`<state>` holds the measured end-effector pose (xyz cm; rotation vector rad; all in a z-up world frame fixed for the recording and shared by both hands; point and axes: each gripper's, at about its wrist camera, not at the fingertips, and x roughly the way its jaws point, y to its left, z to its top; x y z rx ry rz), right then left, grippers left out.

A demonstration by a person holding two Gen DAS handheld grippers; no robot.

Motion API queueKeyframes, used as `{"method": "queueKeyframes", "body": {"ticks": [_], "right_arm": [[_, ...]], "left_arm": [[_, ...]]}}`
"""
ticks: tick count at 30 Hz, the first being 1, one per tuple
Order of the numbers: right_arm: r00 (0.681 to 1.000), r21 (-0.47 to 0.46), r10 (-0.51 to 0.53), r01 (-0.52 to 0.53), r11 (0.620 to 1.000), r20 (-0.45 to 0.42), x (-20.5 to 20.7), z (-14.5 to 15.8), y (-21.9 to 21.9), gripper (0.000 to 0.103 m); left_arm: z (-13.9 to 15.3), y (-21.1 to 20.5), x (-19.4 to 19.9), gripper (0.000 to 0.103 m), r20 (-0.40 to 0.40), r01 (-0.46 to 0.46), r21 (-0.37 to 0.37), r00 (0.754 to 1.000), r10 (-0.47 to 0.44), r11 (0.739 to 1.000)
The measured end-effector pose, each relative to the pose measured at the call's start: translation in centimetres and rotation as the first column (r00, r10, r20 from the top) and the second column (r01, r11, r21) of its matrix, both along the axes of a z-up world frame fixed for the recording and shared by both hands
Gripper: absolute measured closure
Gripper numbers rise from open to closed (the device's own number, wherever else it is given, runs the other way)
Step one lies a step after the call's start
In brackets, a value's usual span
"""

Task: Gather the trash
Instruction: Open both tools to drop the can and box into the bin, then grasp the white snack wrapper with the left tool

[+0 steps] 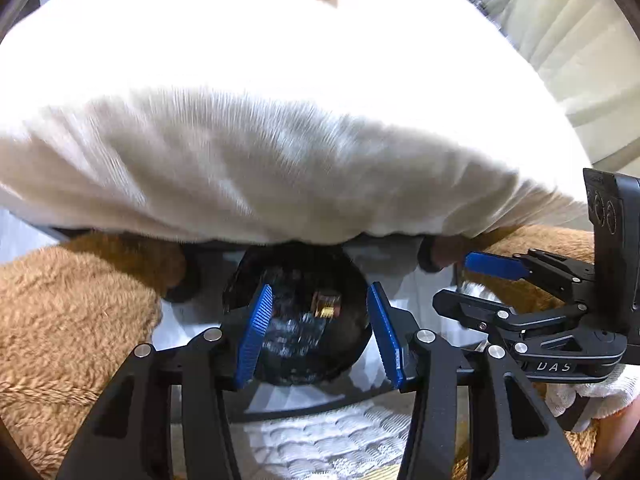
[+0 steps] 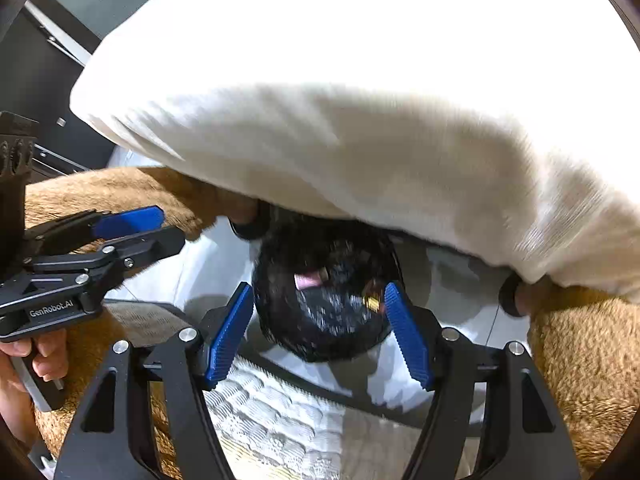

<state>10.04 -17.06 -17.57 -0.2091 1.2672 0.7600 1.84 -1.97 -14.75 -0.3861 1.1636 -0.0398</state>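
- directly below both cameras, a round black trash bin (image 1: 298, 320) lined with a black bag stands on a pale floor (image 2: 208, 268), under the hem of a white garment (image 1: 260, 168) worn by the person.
- trash lies inside the bin: a pink scrap (image 2: 308, 280) and a small gold-coloured piece (image 2: 372, 300); other contents are too blurred to identify.
- left hand-held gripper (image 1: 320, 336): jaws partly apart, blue pads framing the bin opening from above, nothing between them.
- right hand-held gripper (image 2: 320, 332): jaws partly apart, somewhat wider, also above the bin, nothing gripped.
- each hand-held gripper appears at the edge of the other's view, held side by side over the bin.
- brown fleece legs (image 2: 584, 352) flank the bin on both sides.
- a white quilted mat (image 2: 276, 408) lies on the floor, just beside the bin on the near side.
- bare fingers (image 2: 48, 356) wrap the left handle; a white glove (image 1: 592, 396) shows at the right handle.
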Motion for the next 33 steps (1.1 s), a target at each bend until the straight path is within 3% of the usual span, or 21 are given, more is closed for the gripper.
{"method": "queueKeyframes", "body": {"ticks": [6,9,15,17,19,23,25,33], "right_arm": [[0.991,0.146,0.003,-0.023,0.989,0.135,-0.6,4.2,-1.1,0.035],[0.978,0.209,-0.009,-0.035,0.977,0.208,-0.7,6.2,-1.8,0.035],[0.956,0.272,-0.020,-0.063,0.960,0.293,-0.4,9.2,-2.3,0.034],[0.951,0.288,-0.025,-0.068,0.955,0.309,0.2,10.1,-2.4,0.034],[0.945,0.297,-0.031,-0.071,0.952,0.325,1.2,11.0,-2.4,0.031],[0.935,0.311,-0.042,-0.075,0.947,0.352,3.1,12.4,-2.2,0.030],[0.934,0.323,-0.049,-0.073,0.943,0.354,4.2,13.0,-2.1,0.024],[0.928,0.343,-0.045,-0.092,0.935,0.370,7.4,14.5,-1.4,0.015]], "left_arm": [[3.1,-0.1,-0.7,0.055,0.139,0.002,0.040,0.990,-0.007,0.999],[4.5,0.2,-0.8,0.046,0.194,-0.001,0.052,0.981,-0.009,0.999],[7.1,1.0,0.1,0.046,0.281,-0.009,0.081,0.960,-0.014,0.997],[8.0,1.4,0.7,0.039,0.305,-0.012,0.093,0.952,-0.017,0.996],[8.7,1.8,1.5,0.024,0.327,-0.023,0.102,0.945,-0.012,0.995],[10.0,2.4,3.5,0.024,0.337,-0.028,0.127,0.941,-0.017,0.992],[10.4,2.4,4.6,0.024,0.339,-0.029,0.154,0.941,-0.025,0.988],[10.2,3.8,9.0,0.020,0.315,-0.035,0.206,0.949,-0.032,0.978]]}}
